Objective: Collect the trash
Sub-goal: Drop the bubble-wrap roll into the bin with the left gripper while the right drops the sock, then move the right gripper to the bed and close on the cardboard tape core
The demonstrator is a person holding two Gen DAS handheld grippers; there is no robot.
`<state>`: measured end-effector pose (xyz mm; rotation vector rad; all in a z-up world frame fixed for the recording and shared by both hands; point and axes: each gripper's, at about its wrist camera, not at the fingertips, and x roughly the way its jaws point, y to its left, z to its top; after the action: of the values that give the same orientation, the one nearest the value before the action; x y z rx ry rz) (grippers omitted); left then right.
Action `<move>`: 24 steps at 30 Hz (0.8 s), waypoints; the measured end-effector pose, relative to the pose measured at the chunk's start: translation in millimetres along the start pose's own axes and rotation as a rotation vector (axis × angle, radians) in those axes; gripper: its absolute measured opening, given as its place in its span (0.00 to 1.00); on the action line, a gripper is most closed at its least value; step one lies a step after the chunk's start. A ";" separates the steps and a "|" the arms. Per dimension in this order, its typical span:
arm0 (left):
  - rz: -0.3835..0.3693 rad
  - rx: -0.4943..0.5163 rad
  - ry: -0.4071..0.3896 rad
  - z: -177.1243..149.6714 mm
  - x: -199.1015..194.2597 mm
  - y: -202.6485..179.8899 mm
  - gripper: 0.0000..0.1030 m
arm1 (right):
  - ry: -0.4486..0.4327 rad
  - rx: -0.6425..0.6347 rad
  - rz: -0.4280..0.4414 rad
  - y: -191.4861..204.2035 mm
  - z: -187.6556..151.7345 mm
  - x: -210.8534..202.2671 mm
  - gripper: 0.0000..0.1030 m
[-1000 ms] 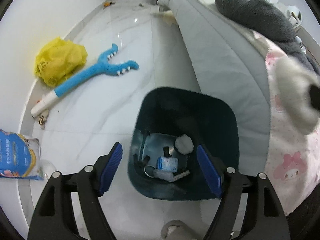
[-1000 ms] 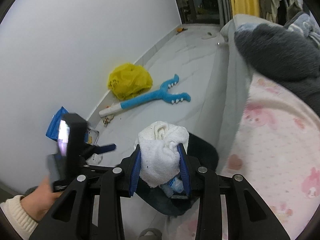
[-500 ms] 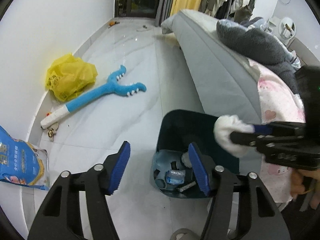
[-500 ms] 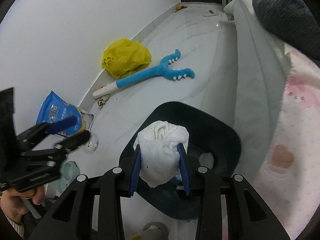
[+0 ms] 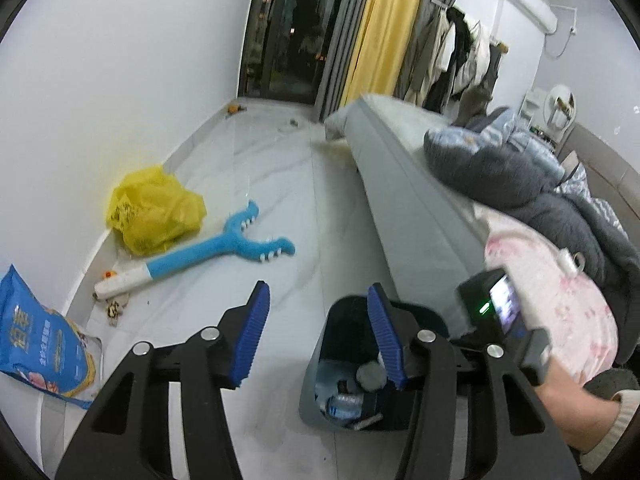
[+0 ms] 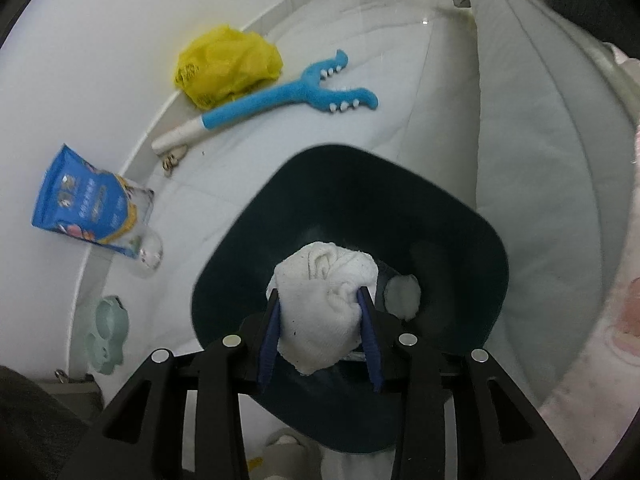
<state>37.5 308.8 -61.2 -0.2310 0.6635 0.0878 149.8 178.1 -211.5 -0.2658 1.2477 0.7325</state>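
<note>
Left gripper (image 5: 316,328) gapes wide, apparently empty; right gripper (image 6: 320,332) pinches closed.

Crumpled white tissue wad (image 6: 325,304): pinched between two blue pads, suspended directly over the open mouth of the dark teal trash bin (image 6: 472,240). The bin stands upright on the pale floor, close beside the grey bed edge. Contents include a smaller white wad (image 6: 403,290) and what appears to be a plastic bottle (image 5: 344,402).

Your right gripper (image 6: 320,332) holds the cloth wad (image 6: 324,300) above the bin (image 6: 460,216); the bed (image 6: 532,128) lies right of it, the toy (image 6: 280,98) beyond.
</note>
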 end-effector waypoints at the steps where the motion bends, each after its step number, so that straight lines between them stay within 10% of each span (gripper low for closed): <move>1: -0.002 -0.001 -0.010 2.1 -2.7 -0.5 0.52 | 0.007 -0.004 -0.004 -1.3 -1.9 1.1 0.39; 12: -0.056 0.021 -0.147 23.0 -34.9 -19.9 0.52 | 0.017 -0.078 -0.074 0.4 -10.7 4.7 0.63; 24: -0.124 0.039 -0.249 41.1 -53.1 -55.2 0.54 | -0.187 -0.151 -0.051 8.2 -15.4 -57.7 0.68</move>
<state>29.0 264.7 13.2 -0.2193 0.4012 -0.0157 125.4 154.9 -161.5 -0.3440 1.0066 0.7903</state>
